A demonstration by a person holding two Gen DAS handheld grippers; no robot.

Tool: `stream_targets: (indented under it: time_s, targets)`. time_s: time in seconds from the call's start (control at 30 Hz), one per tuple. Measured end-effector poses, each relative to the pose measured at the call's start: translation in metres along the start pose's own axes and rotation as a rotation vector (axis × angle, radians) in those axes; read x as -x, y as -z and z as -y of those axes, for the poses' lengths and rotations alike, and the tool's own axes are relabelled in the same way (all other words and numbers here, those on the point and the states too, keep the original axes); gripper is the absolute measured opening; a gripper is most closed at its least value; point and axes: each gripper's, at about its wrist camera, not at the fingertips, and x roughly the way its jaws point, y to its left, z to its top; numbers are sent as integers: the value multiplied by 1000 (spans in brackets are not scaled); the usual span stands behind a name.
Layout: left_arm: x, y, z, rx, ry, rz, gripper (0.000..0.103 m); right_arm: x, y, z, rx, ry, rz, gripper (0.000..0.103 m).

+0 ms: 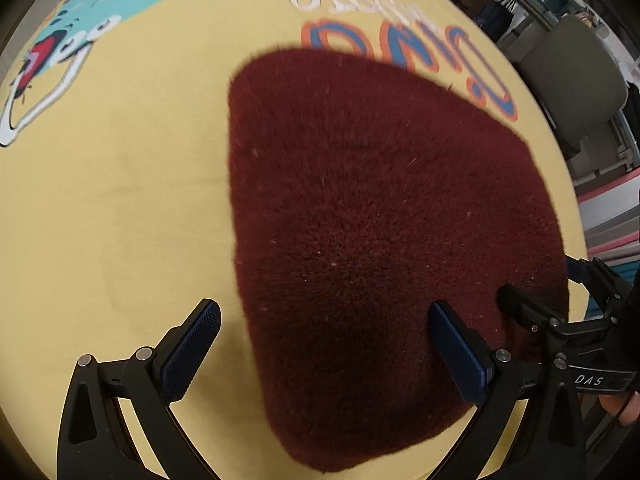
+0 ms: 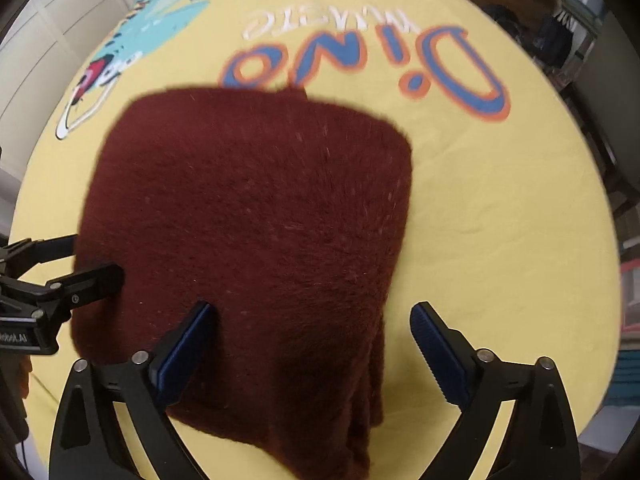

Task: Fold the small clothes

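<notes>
Left tongs released, right tongs released, above folded maroon fleece.

The yellow cloth spread over the table carries big blue letters edged in orange that read "Dino", seen upside down from the right wrist view; a dark red fuzzy garment covers the lower edge of them. Above that word, in smaller white letters, stands a second word, also upside down and too blurred for me to make out. In the left wrist view, white letters "DAS" stand on the black body of the right gripper. On the left gripper, at the edge of the right wrist view, there is a white label, mirrored and unreadable.
</notes>
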Motion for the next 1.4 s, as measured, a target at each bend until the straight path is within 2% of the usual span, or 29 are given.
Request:
stream_targets:
  time_s: [0.2,0.37,0.57,0.63,0.7,0.73,0.9,1.0,1.17,1.3,1.4]
  targets:
    - [-21,7,-2,-25,8,9,103,-24,11,24,-64,-114,15,102]
    - [-27,12,4,-70,-25,27,103,-37,16,33,-101,-189,37,102]
    - [-29,14,1,-87,0,41,101,-40,11,30,-111,-205,1,101]
    - [-28,16,-3,-78,22,41,97,-39,11,28,-117,-240,1,95]
    - [-28,17,-7,-75,36,39,93,-38,12,26,-134,-281,-4,81]
    - [-28,17,-8,-77,41,36,92,-37,12,25,-138,-292,-5,78]
    - [-22,13,-12,-93,87,0,69,-27,8,8,-104,-268,-10,57]
    - [-15,13,-14,-109,94,14,60,-23,7,0,-120,-261,-3,49]
    - [20,16,-21,-148,119,72,49,3,7,-8,-138,-237,37,42]
    - [60,21,-27,-180,127,140,49,31,0,-27,-122,-237,87,41]
    - [87,23,-45,-166,140,174,49,50,-6,-49,-100,-249,124,40]
